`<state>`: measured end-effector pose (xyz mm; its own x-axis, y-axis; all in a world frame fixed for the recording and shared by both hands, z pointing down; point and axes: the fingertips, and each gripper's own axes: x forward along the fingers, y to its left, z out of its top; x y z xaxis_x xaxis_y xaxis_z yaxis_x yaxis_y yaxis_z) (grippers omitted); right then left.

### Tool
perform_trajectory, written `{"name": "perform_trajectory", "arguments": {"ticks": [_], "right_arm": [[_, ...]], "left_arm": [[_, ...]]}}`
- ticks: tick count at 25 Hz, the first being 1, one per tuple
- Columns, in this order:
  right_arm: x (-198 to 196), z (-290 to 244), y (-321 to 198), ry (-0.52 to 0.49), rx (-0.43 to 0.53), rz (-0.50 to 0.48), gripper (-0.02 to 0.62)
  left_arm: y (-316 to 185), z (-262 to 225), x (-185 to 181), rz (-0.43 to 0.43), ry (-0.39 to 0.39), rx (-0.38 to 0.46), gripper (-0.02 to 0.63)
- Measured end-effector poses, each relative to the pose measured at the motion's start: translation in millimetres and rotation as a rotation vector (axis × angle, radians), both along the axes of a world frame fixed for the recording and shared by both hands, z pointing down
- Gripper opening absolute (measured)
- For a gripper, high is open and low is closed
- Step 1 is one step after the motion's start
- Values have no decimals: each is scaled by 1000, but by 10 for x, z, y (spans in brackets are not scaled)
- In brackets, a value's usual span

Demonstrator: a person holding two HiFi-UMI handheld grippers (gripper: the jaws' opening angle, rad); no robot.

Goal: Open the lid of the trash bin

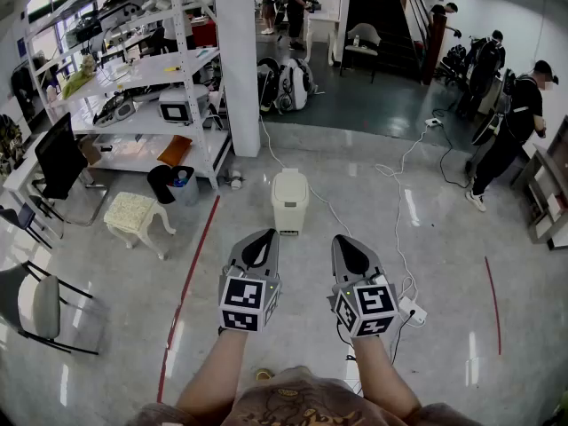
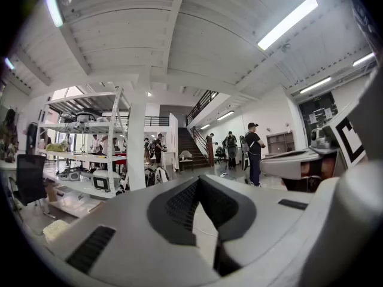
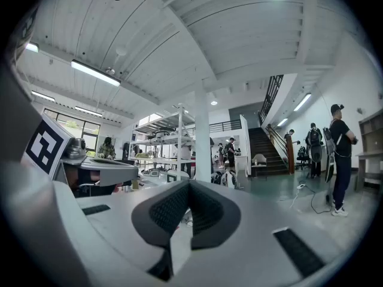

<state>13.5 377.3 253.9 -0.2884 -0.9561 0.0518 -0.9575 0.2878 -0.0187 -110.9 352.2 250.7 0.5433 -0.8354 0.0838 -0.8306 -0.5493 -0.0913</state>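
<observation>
Nearest the wearer, head view: two forearms reaching forward, each hand holding a gripper with a marker cube on its back.

Left gripper (image 1: 261,236): fingers together at the tips, nothing between them. Its own view showed the dark ribbed pads (image 2: 179,205) meeting at the tips.

Right gripper (image 1: 343,240): fingers likewise together and empty. Its own view showed its pads (image 3: 170,211) closed at the tips. The two grippers were held side by side, apart from each other, both aimed forward.

Power strip (image 1: 410,310): white, on the floor (image 1: 444,264) just right of the right gripper, with a white cable (image 1: 330,209) running away from it.

Red tape line (image 1: 190,269): on the floor left of the left gripper.

Trash bin (image 1: 290,204): cream plastic, standing on the floor beyond both sets of fingertips and clear of them. In frame it fell between the two grippers, closer to the left one's line. It stood upright with its long axis vertical and one broad face turned toward the grippers. Lid (image 1: 289,181) was down flat on top. The hinge side could not be told.

Stool (image 1: 133,213): cream, cushioned, left of the bin.

Shelving rack (image 1: 142,69): white, loaded with equipment, behind the stool.

Column (image 1: 238,60): white, behind the bin.

Staircase (image 1: 382,16): dark, at the far end of the room, with several people standing around.
</observation>
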Motion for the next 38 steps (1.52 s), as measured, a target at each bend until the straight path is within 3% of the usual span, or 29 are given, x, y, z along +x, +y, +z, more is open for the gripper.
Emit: {"name": "perform_trajectory", "arguments": {"ticks": [6,12,22,38], "right_arm": [[147,-41,-41,-42,17,-11,31],[435,-66,-107,-84,27,-18,31],[587,88,-216,-107,22,-72,31],[603,206,-1158,-118,4,-59,31]], "left_arm": [[-64,-21,72,-10,-1,1,-8],[-117,-53,115,-68,13,-3,-8],[-173,-13,79,-149,28,-2,-8],[-1164,50,81,-141,37,-4,-8]]}}
